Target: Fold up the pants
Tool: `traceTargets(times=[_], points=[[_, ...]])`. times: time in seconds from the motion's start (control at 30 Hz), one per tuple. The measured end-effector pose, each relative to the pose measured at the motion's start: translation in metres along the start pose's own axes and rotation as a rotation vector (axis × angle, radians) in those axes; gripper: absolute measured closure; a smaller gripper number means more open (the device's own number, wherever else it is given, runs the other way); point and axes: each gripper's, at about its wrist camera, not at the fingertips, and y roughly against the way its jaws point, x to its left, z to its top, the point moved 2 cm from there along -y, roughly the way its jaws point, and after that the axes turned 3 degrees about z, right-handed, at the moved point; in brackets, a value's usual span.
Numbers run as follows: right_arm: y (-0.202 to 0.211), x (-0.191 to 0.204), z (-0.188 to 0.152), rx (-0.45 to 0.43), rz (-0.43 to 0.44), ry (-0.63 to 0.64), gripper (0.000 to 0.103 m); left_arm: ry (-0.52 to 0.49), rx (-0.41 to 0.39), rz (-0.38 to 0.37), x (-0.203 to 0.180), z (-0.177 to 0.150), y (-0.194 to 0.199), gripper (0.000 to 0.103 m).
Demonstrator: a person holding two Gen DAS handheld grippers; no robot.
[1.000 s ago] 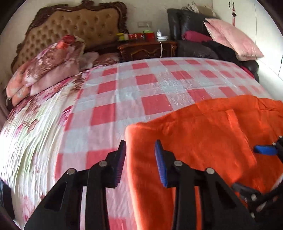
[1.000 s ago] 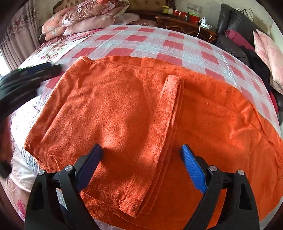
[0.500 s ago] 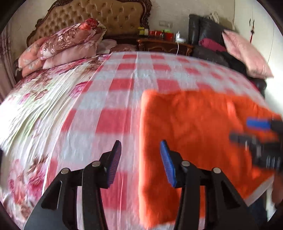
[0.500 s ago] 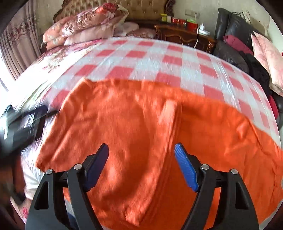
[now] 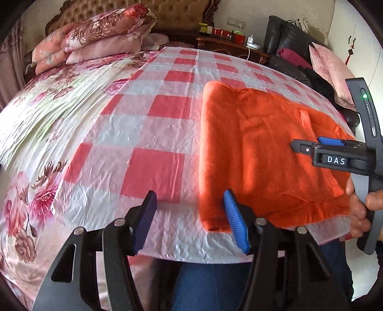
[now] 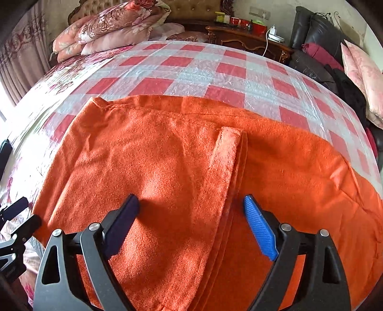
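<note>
1. Red and white squares cover the bed (image 5: pixel 158 167), with a flower sheet (image 5: pixel 47 124) to the left gripper's left side.
2. Far ahead of both grippers, pillows (image 6: pixel 112 31) are piled by the headboard (image 5: pixel 182 14). A wooden nightstand (image 6: pixel 249 40) with small things on it stands next to them.
3. Off to the right of the right gripper sits a dark chair (image 6: pixel 318 36) with a pink cushion (image 6: pixel 363 71).
4. Orange pants (image 6: pixel 182 167) lie flat on the bed near its front edge. One part is folded over, and its edge runs down the middle, right ahead of the right gripper.
5. The left gripper (image 5: pixel 189 220) is wide apart and holds nothing. Its right finger is over the left edge of the pants, and its left finger is over the bed.
6. The right gripper (image 6: pixel 191 224) is wide apart too, with nothing in it. It hangs over the pants, one finger on each side of the folded edge.
7. A hand (image 5: pixel 361 205) holds the right gripper at the right of the left view.
</note>
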Motion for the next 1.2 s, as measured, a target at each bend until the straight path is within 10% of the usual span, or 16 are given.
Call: traceTargets(times=[0.3,0.47,0.83,1.2], points=[[0.001,-0.002,-0.002,-0.009,0.017,0.0,0.017,0.138,0.075,-0.175,0.009,0.005,-0.001,0.076],[0.001,-0.003,-0.003,-0.017,0.024,0.006,0.016,0.286,0.114,-0.353,0.019,0.005,-0.004,0.057],[0.001,-0.003,-0.004,-0.028,0.034,0.013,0.014,0.621,0.234,-0.7,0.035,-0.004,-0.024,0.056],[0.001,-0.004,-0.004,-0.023,0.036,0.015,0.014,0.584,0.183,-0.595,0.036,0.014,-0.024,0.059]])
